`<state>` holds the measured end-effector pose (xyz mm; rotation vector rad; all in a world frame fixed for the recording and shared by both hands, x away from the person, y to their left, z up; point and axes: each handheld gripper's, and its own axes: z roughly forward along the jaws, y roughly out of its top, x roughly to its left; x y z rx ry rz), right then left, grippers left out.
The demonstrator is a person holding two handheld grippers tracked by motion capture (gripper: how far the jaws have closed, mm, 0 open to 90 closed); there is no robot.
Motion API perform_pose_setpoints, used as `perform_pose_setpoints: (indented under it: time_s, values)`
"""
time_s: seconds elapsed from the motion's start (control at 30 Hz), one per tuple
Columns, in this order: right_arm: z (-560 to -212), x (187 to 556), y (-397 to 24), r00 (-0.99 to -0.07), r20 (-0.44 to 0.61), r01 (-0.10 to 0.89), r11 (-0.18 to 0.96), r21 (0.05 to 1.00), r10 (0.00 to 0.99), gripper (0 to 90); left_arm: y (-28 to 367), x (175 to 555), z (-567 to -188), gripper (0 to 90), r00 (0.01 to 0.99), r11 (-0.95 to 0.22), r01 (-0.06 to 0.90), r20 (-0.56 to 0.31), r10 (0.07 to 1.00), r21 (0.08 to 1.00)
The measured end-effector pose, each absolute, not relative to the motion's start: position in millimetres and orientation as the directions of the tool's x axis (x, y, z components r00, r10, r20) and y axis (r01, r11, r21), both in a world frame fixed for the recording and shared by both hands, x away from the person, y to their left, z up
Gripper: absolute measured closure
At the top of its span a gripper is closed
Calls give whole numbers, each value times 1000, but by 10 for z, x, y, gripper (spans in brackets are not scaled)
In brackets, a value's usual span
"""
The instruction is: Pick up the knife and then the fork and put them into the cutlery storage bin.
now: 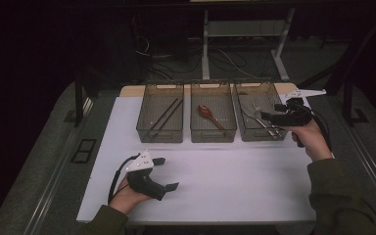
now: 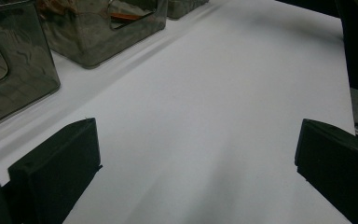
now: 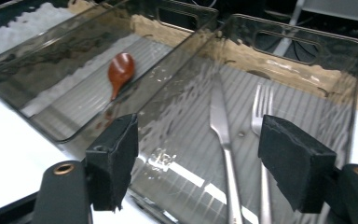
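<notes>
over at the far right of the white table (image 1: 235,181), the right gripper (image 3: 198,158) hung above the near end of the right-hand bin (image 3: 307,46), one of three smoky clear bins in a row. its jaws stood well apart with nothing pinched between them. seen from the right gripper view, a metal knife (image 3: 223,135) and a metal fork (image 3: 261,121) lay side by side on the ribbed floor of that bin, handles toward the gripper, both below and between the two black pads, neither touched. the knife sat nearer the left pad, the fork close by the right one. next door, the middle bin (image 1: 213,119) held a reddish-brown spoon (image 3: 120,71), and the left bin (image 1: 160,119) held dark chopsticks (image 1: 164,117). down near the front edge of the table, the left gripper (image 1: 169,174) rested low over bare white surface, jaws spread wide and empty, well apart from the bins.
</notes>
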<state>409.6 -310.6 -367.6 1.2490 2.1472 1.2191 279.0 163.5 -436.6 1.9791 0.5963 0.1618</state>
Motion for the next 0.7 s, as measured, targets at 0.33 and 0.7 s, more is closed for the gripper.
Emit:
perform_pose_setpoints:
  time_s: [0.33, 0.7]
  values:
    - [-3699, 3847, -2987, -603, 76, 459, 267, 847, 794, 204, 1644, 2788, -4363, 0, 867, -355, 338, -142, 478, 871]
    - [-3757, 3520, -2907, -663, 97, 433, 275, 858, 742, 189, 1650, 2783, -4356, 0, 868, -355, 335, -139, 478, 873]
